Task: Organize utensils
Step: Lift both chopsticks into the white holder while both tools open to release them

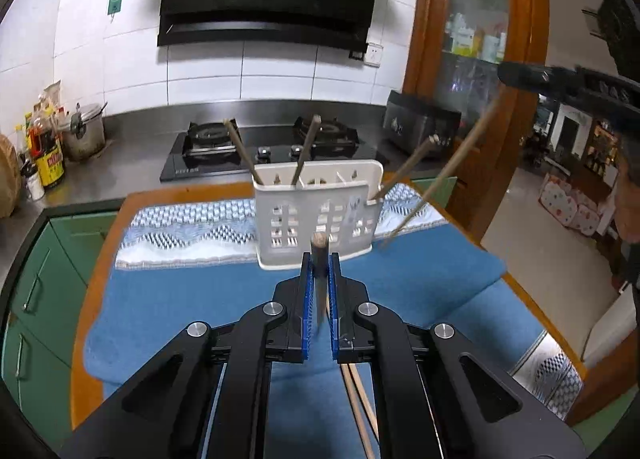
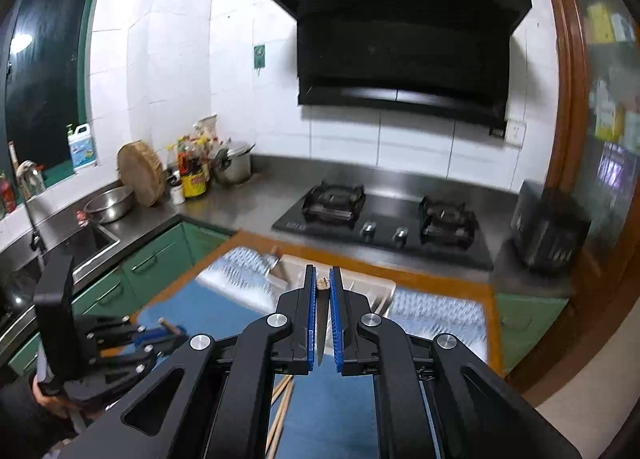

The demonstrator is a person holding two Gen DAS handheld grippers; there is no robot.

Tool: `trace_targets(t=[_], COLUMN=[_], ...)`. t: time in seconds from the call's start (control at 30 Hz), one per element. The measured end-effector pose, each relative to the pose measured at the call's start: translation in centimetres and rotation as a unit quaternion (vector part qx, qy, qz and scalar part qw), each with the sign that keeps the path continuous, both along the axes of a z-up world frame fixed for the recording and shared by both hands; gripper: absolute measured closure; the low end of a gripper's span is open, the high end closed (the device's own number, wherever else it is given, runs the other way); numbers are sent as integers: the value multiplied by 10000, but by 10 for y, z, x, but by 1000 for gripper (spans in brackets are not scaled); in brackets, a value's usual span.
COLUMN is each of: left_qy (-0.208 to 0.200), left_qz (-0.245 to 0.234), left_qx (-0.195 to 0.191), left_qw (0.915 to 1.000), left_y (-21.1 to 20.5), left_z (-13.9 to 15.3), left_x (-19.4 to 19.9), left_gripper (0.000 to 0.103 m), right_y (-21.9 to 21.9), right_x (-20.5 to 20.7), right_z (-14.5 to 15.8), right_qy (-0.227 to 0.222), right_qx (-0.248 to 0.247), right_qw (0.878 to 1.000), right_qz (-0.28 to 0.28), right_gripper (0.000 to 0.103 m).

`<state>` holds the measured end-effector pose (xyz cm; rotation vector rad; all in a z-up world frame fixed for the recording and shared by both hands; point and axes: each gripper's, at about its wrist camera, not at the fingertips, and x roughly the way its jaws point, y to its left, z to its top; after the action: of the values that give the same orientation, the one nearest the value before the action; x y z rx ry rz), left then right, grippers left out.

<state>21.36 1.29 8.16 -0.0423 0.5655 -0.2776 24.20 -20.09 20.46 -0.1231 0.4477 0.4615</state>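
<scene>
Here, the left gripper (image 1: 320,271) is clamped on one chopstick (image 1: 319,247); the right gripper (image 2: 321,287) is clamped on another chopstick (image 2: 322,284). Loose chopsticks (image 1: 360,407) lie beneath on the blue towel (image 1: 192,299). Beyond stands the white holder (image 1: 316,215) with chopsticks inside, then the stove (image 1: 248,147).

The left gripper (image 1: 320,255) points forward and somewhat down, its blue-padded jaws closed on a thin chopstick (image 1: 320,249). The right gripper (image 2: 321,279) is pitched much the same, clamped on another chopstick (image 2: 322,284). A hand (image 2: 52,399), probably the left, grips the left tool's handle.
</scene>
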Motion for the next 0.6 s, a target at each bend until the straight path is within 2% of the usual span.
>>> trace_targets(t=[0.13,0.27,0.43,0.6], left_qy=[-163,-456,-934,-1284], left_qz=[15,37,115,243], left_qx=[71,42,113,101], left_qw=[9998,9989,9955,9914], left_y=[3,7,6,4], left_z=[23,54,100,133], left_x=[12,24,37,57], left_gripper=[98,98,98,98], right_y=[1,3,7,8], right_x=[22,44,74,99], right_z=[23,30,14,-13], right_qy=[-207,-288,-134,163], right_qx=[-24,-71,-190,-256], right_qw=[9996,9988,9983,9979], right_qz=[-185,-378,-530,-578], right_gripper=[96,96,96,96])
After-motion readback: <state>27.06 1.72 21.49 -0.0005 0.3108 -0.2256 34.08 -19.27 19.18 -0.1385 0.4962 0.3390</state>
